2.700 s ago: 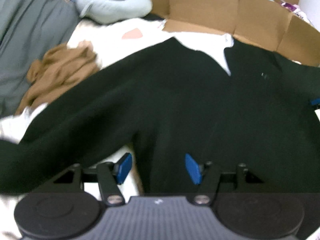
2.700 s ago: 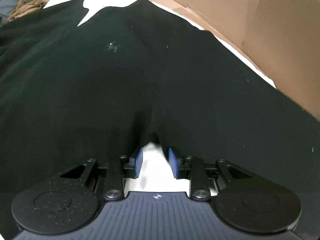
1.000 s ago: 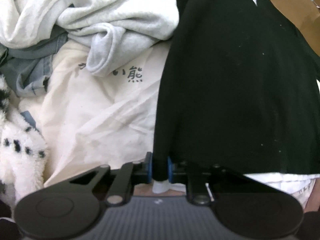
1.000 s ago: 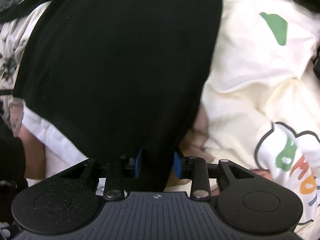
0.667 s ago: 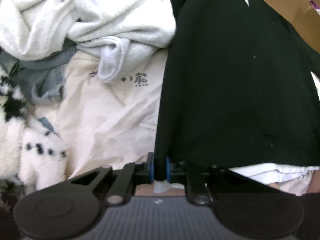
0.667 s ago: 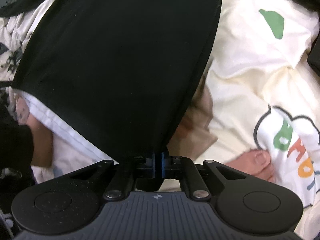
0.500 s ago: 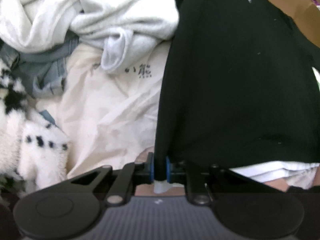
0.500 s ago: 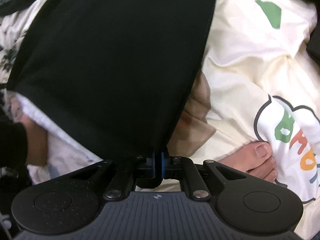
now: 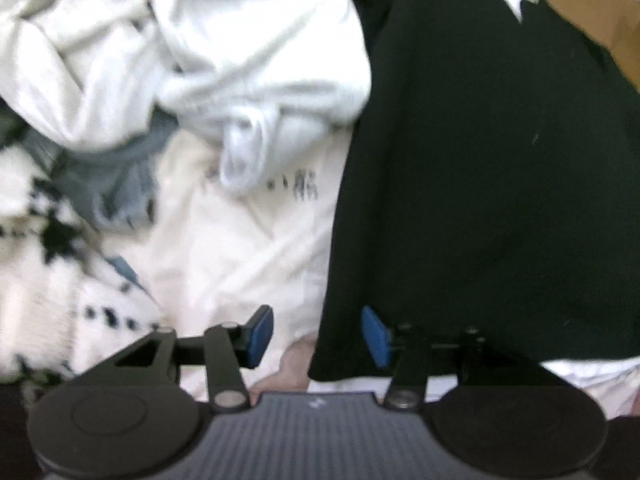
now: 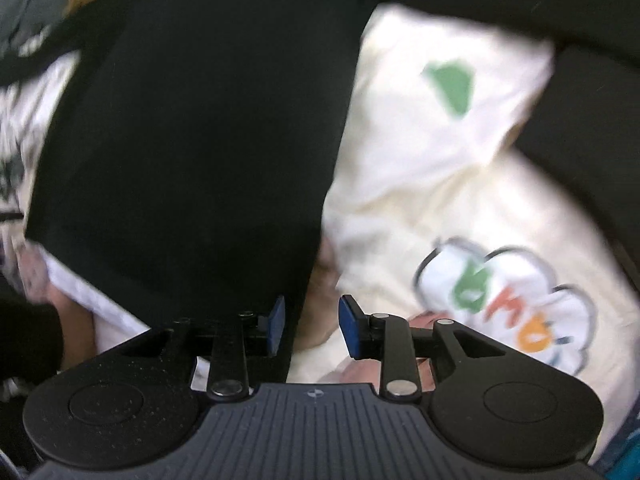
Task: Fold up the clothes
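A black garment (image 9: pixel 480 184) lies folded on the pile of clothes, with a white layer (image 9: pixel 592 372) showing under its near hem. My left gripper (image 9: pixel 318 336) hangs above its near left corner; the jaws are opening and the blue pads stand clear of the cloth. In the right wrist view the same black garment (image 10: pixel 192 152) fills the left and middle. My right gripper (image 10: pixel 312 330) is over its near right corner, jaws opening, the cloth edge between the pads but not pinched.
White and grey crumpled clothes (image 9: pixel 208 64) and a cream garment with printed characters (image 9: pixel 240 248) lie left of the black one. A cream garment with coloured prints (image 10: pixel 460 184) lies to its right. A cardboard box wall (image 9: pixel 600 4) stands behind.
Both grippers, shut on the black garment's near corners half a second ago, have opened and let go. Both views have pulled back and up from the cloth.
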